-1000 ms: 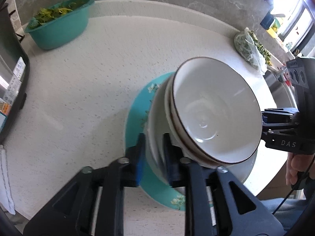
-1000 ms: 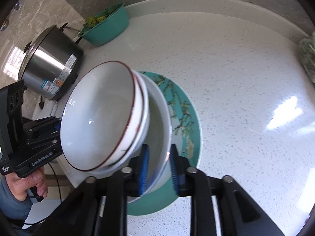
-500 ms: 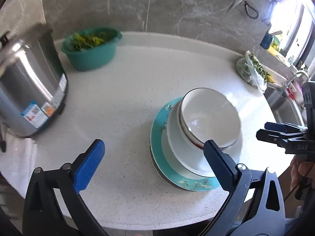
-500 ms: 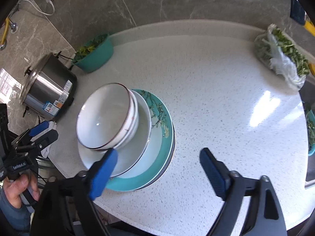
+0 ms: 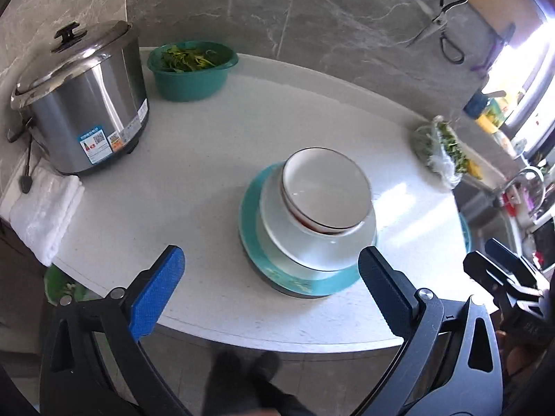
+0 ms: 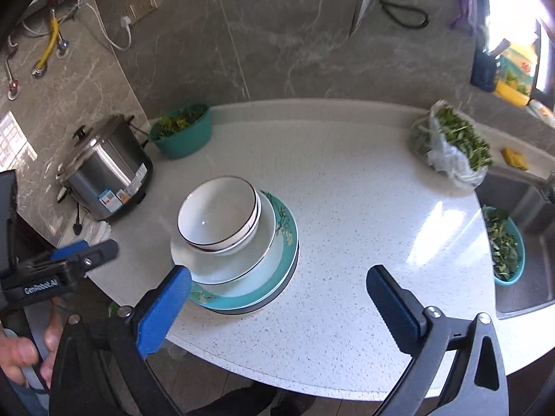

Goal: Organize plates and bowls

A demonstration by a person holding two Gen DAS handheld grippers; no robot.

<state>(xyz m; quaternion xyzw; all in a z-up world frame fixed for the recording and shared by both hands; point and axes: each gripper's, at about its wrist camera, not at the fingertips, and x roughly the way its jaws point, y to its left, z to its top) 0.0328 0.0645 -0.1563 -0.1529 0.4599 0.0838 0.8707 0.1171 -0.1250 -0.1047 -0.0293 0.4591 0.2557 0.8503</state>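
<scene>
Both grippers are now clear of the dishes they were pinching a second ago, and we are seeing the stack from higher up. We are holding the left gripper (image 5: 270,287) with its jaws spread fully wide and nothing between them; the right gripper (image 6: 277,298) is likewise gaping wide and empty. On the white counter (image 5: 194,159), near its front edge, two white bowls (image 5: 326,190) are sitting nested on a white plate (image 5: 312,249), which is resting on a teal plate (image 5: 253,242). At the far left, a steel cooker (image 5: 86,104) is standing beside a green basin of leaves (image 5: 190,69). A bag of greens (image 6: 451,145) is lying at the far right.
</scene>
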